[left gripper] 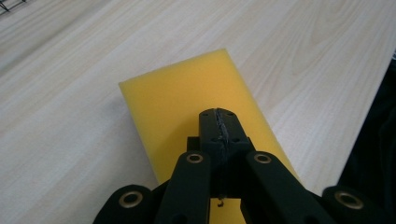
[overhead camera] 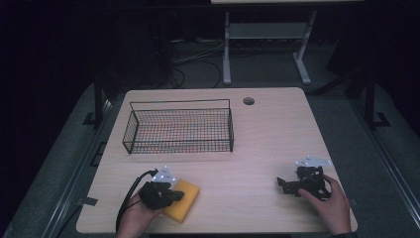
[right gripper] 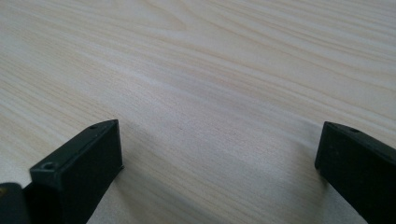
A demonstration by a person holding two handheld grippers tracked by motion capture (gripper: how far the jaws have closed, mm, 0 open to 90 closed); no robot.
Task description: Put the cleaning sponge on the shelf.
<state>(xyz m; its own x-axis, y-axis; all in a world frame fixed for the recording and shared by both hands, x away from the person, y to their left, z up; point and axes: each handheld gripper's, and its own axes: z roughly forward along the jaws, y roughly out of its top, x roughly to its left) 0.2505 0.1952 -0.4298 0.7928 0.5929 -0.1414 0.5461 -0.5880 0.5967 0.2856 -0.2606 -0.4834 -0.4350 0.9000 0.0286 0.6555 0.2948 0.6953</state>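
Observation:
A yellow sponge lies flat on the wooden table near its front edge. My left gripper sits over the sponge's left part, held by a hand from below. In the left gripper view the two black jaws are pressed together with nothing between them, and my left gripper hovers over the sponge. My right gripper rests at the front right of the table and points left. Its jaws stand wide apart in the right gripper view, where my right gripper has only bare wood between its jaws.
A black wire basket stands at the back left of the table. A round cable hole sits near the far edge. Beyond the table are a white stand's legs and cables on a dark floor.

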